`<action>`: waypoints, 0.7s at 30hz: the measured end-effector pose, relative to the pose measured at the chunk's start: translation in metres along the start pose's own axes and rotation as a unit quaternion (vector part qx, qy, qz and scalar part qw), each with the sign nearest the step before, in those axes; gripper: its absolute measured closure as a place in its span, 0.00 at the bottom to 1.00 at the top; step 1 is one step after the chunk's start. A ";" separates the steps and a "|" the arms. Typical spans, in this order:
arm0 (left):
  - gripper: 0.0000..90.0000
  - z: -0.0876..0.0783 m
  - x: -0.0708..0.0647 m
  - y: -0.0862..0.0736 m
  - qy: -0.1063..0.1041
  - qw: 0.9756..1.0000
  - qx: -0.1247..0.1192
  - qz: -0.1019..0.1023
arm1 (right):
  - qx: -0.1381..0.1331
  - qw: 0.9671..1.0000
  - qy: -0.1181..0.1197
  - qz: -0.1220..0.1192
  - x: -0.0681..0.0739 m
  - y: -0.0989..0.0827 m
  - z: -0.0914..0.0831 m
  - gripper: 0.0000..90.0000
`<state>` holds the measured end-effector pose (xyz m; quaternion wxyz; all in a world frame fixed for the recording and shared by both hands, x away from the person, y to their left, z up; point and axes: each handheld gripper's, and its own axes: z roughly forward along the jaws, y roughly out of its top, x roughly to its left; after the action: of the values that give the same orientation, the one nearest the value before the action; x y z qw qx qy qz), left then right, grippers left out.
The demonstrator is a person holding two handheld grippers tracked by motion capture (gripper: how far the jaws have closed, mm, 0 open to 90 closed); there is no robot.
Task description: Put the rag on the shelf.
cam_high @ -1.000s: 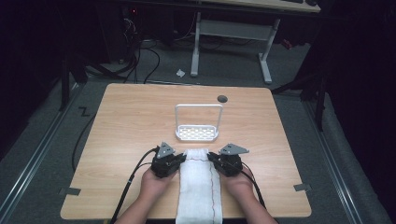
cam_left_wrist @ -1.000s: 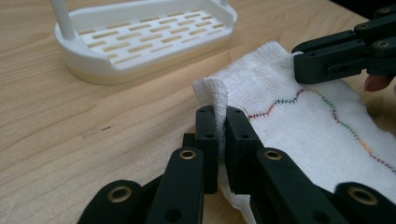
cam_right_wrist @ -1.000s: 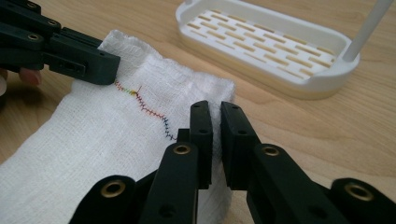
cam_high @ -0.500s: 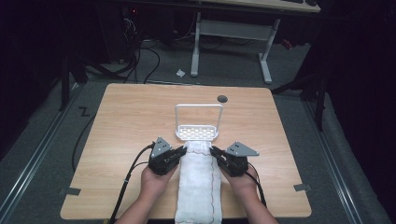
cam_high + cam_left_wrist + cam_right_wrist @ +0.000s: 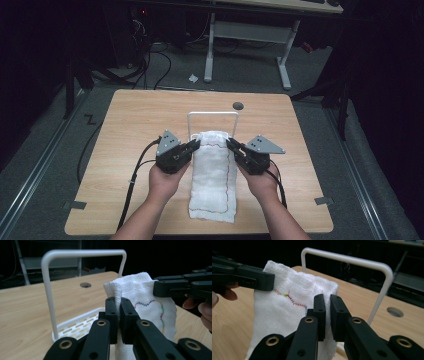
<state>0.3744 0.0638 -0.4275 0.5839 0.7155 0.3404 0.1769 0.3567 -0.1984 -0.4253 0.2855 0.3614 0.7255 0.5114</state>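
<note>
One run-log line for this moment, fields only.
left gripper: shut on towel | right gripper: shut on towel | towel: far corners lifted, near end on table | rack: behind towel

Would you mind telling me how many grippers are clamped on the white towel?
2: the left gripper pinches the white towel at its far left corner, the right gripper its far right corner.

Both forearms reach up from the near edge, and each hand wraps the body of its gripper from below, one on either side of the white cloth point(image 5: 214, 175). The left gripper point(image 5: 194, 144) angles in toward the cloth's far left corner, its jaws pinched tight on that edge. The right gripper point(image 5: 231, 145) mirrors it at the far right corner, jaws clamped on the cloth, level with the left.
</note>
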 end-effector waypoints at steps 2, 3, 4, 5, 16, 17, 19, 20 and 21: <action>0.96 -0.003 0.000 0.008 0.002 1.000 -0.010 0.005 | -0.008 1.000 -0.002 -0.004 0.000 0.008 -0.001 0.93; 0.96 -0.003 -0.001 0.011 0.002 1.000 -0.013 0.005 | -0.016 1.000 -0.006 -0.009 0.000 0.015 -0.001 0.94; 0.96 -0.005 -0.001 0.015 0.003 1.000 -0.017 0.008 | -0.016 1.000 -0.006 -0.009 0.000 0.015 -0.001 0.94; 0.96 -0.006 -0.001 0.018 0.004 1.000 -0.021 0.009 | -0.017 1.000 -0.006 -0.007 0.000 0.018 -0.002 0.93; 0.96 -0.020 -0.005 0.051 0.004 0.998 -0.059 0.027 | -0.059 0.998 -0.008 -0.016 0.002 0.051 -0.013 0.94; 0.96 -0.021 -0.005 0.054 0.002 0.998 -0.061 0.029 | -0.062 0.998 -0.008 -0.016 0.002 0.054 -0.014 0.94; 0.96 -0.023 -0.006 0.060 0.003 0.997 -0.069 0.034 | -0.068 0.998 -0.008 -0.016 0.002 0.059 -0.016 0.94; 0.96 -0.024 -0.006 0.062 0.003 0.997 -0.072 0.035 | -0.070 0.997 -0.007 -0.016 0.002 0.063 -0.017 0.94; 0.96 -0.024 -0.007 0.064 0.002 0.997 -0.075 0.036 | -0.073 0.997 -0.007 -0.017 0.002 0.065 -0.018 0.94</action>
<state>0.3722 0.0709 -0.3589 0.6281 0.6814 0.3015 0.2244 0.3569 -0.1926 -0.3579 0.3247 0.3314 0.6902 0.5553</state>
